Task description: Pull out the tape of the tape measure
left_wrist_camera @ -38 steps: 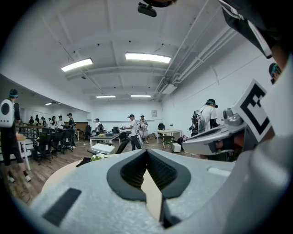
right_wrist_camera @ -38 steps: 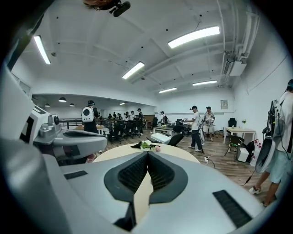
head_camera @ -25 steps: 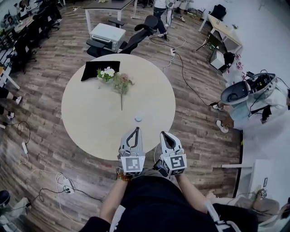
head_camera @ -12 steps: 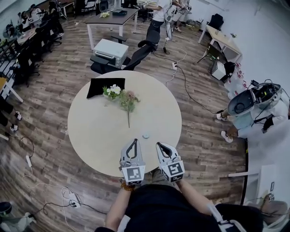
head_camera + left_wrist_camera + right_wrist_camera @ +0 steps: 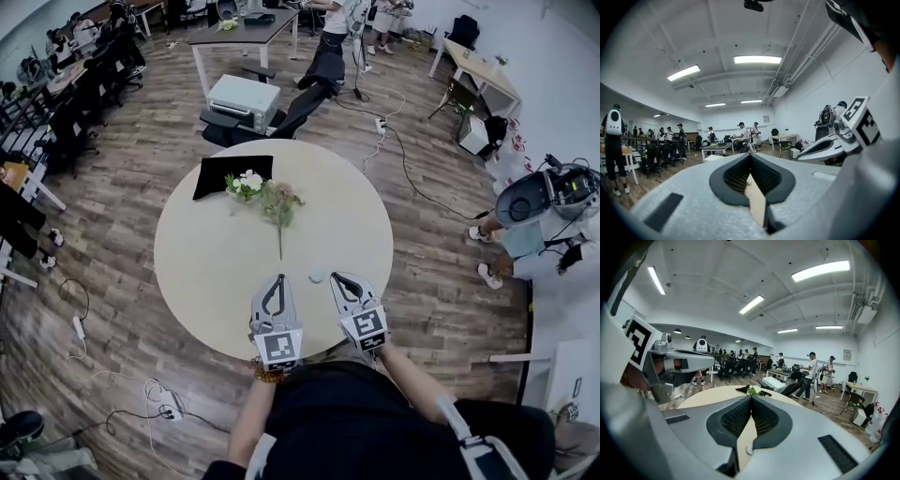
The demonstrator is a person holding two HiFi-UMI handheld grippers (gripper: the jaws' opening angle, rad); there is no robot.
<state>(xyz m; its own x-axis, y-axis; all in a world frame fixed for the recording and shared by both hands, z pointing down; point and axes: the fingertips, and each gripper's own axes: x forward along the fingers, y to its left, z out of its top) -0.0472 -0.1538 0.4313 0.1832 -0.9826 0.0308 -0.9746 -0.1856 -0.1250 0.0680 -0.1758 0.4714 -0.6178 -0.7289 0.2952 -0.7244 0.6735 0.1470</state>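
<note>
Both jaws closed, empty. My right gripper [image 5: 336, 278] is just beside the tape measure [image 5: 316, 277] on the counter [image 5: 206, 253]; my left gripper [image 5: 278, 279] is near its other side.

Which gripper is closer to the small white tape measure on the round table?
The right gripper: its tips sit just beside the tape measure; the left gripper is farther off.

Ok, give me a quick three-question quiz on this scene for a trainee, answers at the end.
1. True or false: the right gripper holds the small white tape measure.
2. What lies beside the flowers on the round table? A: a black cloth. B: a laptop. C: a mug.
3. How do the jaws of the left gripper stand?
Key: 1 false, it lies on the table, not gripped. 2 A. 3 shut, nothing between them.
</note>
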